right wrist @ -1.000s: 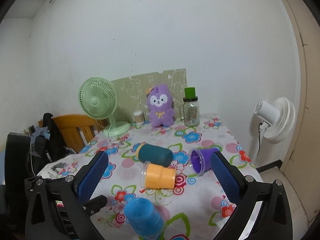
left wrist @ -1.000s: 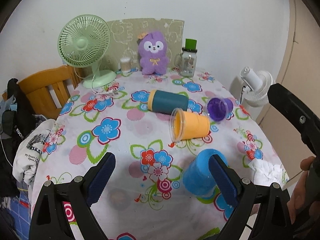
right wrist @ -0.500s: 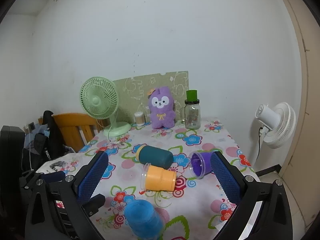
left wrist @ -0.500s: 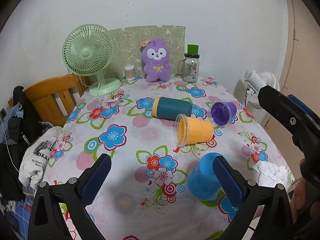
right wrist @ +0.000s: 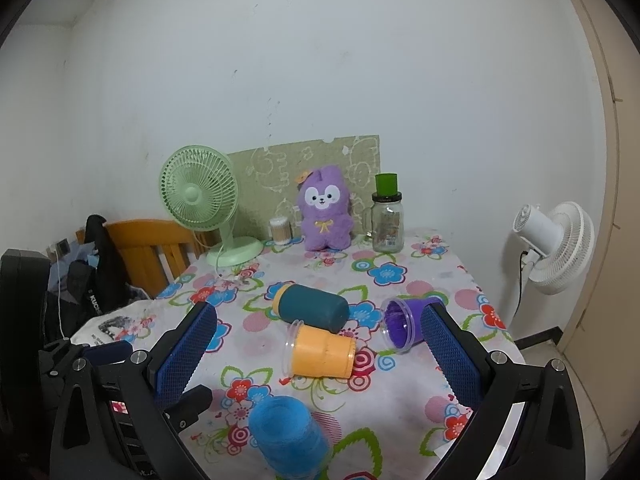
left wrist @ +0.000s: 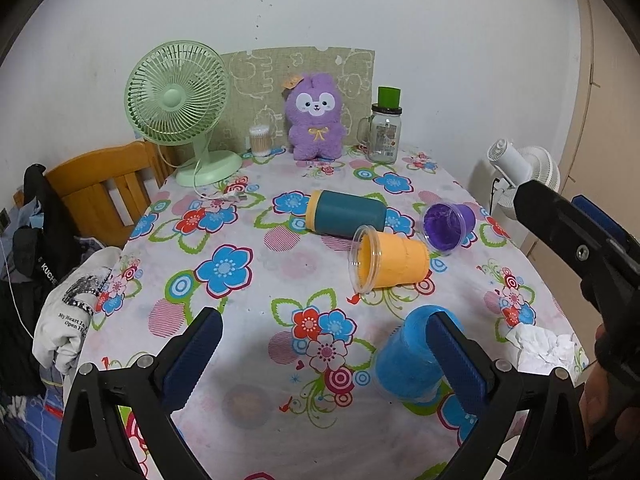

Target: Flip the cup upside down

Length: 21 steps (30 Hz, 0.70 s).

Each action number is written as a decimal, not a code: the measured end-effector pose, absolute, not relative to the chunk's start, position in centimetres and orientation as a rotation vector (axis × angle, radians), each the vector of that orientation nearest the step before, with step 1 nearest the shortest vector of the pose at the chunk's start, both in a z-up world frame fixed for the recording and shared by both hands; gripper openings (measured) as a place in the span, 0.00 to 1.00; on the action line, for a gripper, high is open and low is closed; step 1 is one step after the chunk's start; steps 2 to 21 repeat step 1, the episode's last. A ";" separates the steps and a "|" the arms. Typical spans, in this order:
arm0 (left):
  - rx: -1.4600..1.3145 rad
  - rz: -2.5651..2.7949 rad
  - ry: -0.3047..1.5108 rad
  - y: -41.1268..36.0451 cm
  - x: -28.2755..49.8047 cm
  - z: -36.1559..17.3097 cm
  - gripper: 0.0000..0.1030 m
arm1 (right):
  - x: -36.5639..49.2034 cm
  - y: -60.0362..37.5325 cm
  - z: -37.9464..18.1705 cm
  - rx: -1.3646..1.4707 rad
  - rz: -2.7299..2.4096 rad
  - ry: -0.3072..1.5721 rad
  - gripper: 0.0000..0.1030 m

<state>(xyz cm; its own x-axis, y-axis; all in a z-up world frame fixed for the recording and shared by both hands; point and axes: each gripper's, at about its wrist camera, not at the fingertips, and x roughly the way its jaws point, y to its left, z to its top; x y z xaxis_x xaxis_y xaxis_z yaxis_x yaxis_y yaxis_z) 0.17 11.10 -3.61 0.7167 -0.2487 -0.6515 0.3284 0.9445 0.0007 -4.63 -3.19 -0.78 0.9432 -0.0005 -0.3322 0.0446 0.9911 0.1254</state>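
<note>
Both grippers hang with fingers spread wide, holding nothing: the left gripper (left wrist: 322, 354) and the right gripper (right wrist: 318, 350). The blue cup (left wrist: 412, 356) stands upside down, nearest the grippers. Beyond it the orange cup (left wrist: 390, 258) lies on its side, touching the teal cup (left wrist: 346, 214); the purple cup (left wrist: 448, 224) lies right of the orange cup.

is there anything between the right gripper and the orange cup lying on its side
Nothing visible blocks it. The right gripper is open and raised, and the orange cup lies on the tablecloth ahead of it. The teal cup lies just behind, the purple cup to its right, and the blue cup nearer the camera.
</note>
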 end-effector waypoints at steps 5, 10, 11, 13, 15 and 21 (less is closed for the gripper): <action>0.119 -0.319 0.704 11.1 0.3 -3.7 1.00 | -4.6 -3.2 -0.8 0.131 -0.022 0.338 1.00; 0.119 -0.319 0.704 11.1 0.3 -3.7 1.00 | -4.6 -3.2 -0.8 0.131 -0.022 0.338 1.00; 0.119 -0.319 0.704 11.1 0.3 -3.7 1.00 | -4.6 -3.2 -0.8 0.131 -0.022 0.338 1.00; 0.119 -0.319 0.704 11.1 0.3 -3.7 1.00 | -4.6 -3.2 -0.8 0.131 -0.022 0.338 1.00; 0.119 -0.319 0.704 11.1 0.3 -3.7 1.00 | -4.6 -3.2 -0.8 0.131 -0.022 0.338 1.00; 0.119 -0.319 0.704 11.1 0.3 -3.7 1.00 | -4.6 -3.2 -0.8 0.131 -0.022 0.338 1.00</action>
